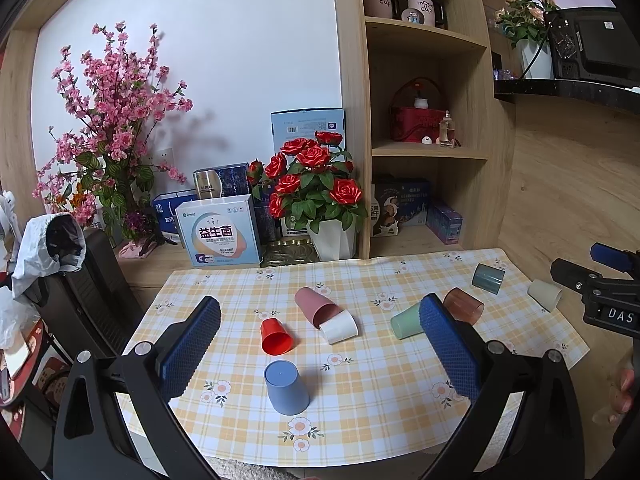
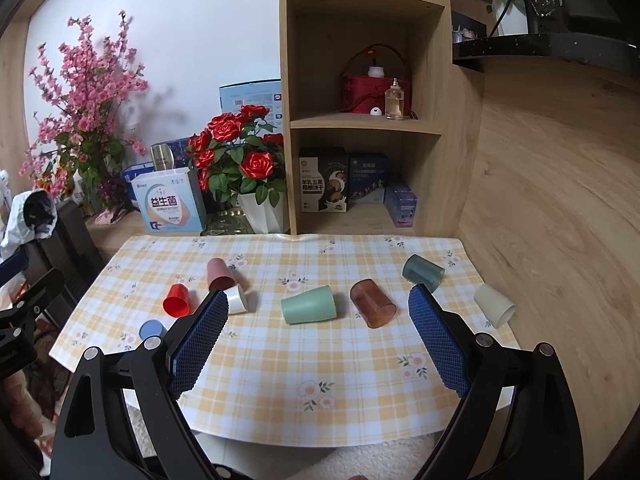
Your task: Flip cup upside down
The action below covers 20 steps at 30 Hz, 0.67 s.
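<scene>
Several plastic cups are on the checked tablecloth (image 1: 360,412). A blue cup (image 1: 286,387) stands upside down between my left gripper's (image 1: 320,316) open, empty fingers. A red cup (image 1: 275,337), a pink cup (image 1: 316,306) with a white cup (image 1: 339,329) at its mouth, a mint green cup (image 2: 309,305), a brown clear cup (image 2: 373,303), a dark teal cup (image 2: 423,272) and a cream cup (image 2: 495,305) lie on their sides. My right gripper (image 2: 316,300) is open and empty above the cloth's near half, in front of the green cup.
A white pot of red roses (image 1: 320,200), boxes (image 1: 218,230) and pink blossoms (image 1: 112,128) stand behind the table. A wooden shelf unit (image 2: 364,120) rises at the back. A black chair (image 1: 92,296) with a jacket stands at the left.
</scene>
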### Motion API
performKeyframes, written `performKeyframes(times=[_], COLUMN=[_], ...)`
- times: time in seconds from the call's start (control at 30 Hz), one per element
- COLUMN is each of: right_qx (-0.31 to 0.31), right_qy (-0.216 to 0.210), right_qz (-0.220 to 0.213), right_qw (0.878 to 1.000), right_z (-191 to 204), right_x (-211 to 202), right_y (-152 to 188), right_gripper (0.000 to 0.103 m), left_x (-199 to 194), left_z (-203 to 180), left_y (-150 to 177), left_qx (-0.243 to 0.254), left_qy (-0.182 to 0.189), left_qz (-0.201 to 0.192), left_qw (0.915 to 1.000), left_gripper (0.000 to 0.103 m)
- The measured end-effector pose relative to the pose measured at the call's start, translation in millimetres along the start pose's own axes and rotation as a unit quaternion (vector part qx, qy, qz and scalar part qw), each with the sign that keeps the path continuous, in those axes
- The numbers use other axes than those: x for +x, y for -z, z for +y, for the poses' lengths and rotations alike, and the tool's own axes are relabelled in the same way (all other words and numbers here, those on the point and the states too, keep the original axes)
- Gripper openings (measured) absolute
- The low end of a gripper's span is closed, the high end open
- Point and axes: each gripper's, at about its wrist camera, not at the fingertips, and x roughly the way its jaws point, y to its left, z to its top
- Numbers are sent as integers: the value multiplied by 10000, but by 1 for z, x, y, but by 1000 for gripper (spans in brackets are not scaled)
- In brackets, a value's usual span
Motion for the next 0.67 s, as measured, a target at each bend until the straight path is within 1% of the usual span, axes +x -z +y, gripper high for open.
performKeyframes(times=[0.43,0.67], right_qx=[-4,-8], right_qy=[4,2], right_qz=[1,0], right_qw=[10000,10000], right_z=[0,-1], right_x=[0,-1], right_y=[0,-2], right_gripper=[89,89], left_x=[-2,-5], left_z=[0,2], left_y=[-5,-7], left_qx=[-17,-75], left_qy=[53,-68], left_qz=[-52,-130], left_qw=[10000,9999], left_gripper=[97,97])
